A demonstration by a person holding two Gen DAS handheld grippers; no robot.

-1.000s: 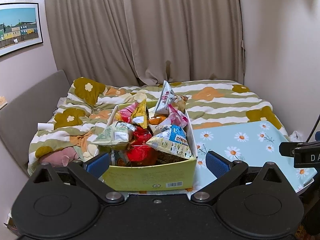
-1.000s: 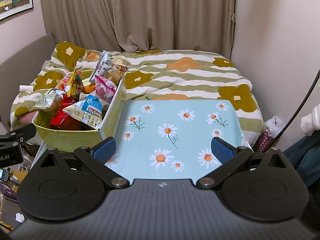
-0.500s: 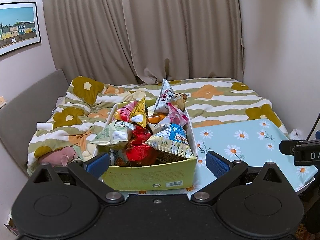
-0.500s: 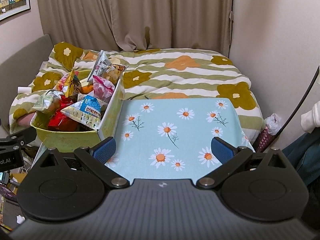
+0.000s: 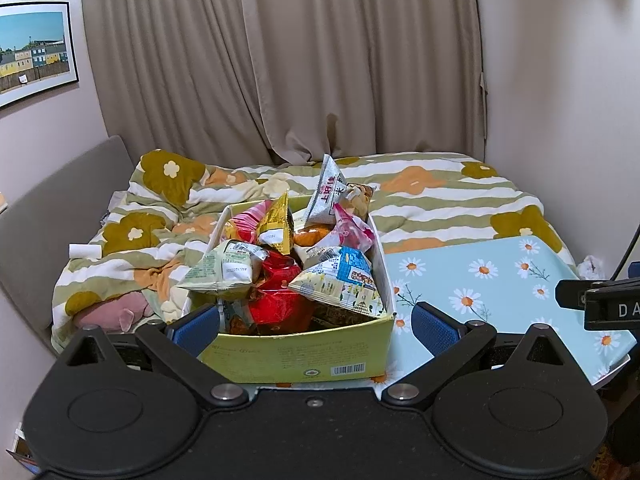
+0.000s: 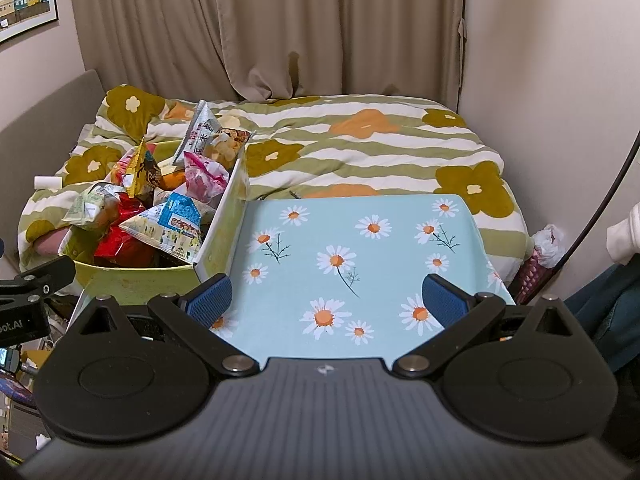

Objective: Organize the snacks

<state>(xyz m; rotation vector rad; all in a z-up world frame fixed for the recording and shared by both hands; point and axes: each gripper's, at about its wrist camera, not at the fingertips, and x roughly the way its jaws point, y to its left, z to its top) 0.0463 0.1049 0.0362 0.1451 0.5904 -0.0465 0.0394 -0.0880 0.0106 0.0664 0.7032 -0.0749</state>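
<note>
1. At the far left, a framed picture of coloured houses (image 5: pixel 34 52) hung on the pale wall, above a grey padded headboard (image 5: pixel 48 216).
2. A bed with a green-and-white striped duvet bearing olive and orange flowers (image 6: pixel 360 140) filled the space behind the table, with beige curtains (image 5: pixel 288 60) hanging behind it.
3. The left hand-held gripper (image 5: pixel 316 322) was spread wide and held nothing; its blue-padded fingers (image 5: pixel 194 326) stood on either side of the box's near end, apart from it.
4. A yellow-green cardboard box (image 5: pixel 296 356) sat on the left part of the table, heaped with snack packets.
5. In the heap, a pale green packet (image 5: pixel 224 268) lay at the left, a shiny red bag (image 5: pixel 278 296) in the middle front, and a white-and-blue triangular packet with a printed townscape (image 5: pixel 340 284) at the right front.
6. Further back, a gold packet (image 5: pixel 278 226) stood upright, a pink-and-white packet (image 5: pixel 348 232) lay beside it, and a silver-white packet with red lettering (image 5: pixel 328 196) poked up highest at the rear.
7. The table with a light blue daisy-print cover (image 6: pixel 360 248) lay bare to the right of the box.
8. The right hand-held gripper (image 6: pixel 326 300) was also spread wide and empty, hovering over the near edge of the cover.
9. At the far right, a black cable (image 6: pixel 608 196) ran along the wall, and a person's white sleeve (image 6: pixel 624 232) showed at the frame edge.
</note>
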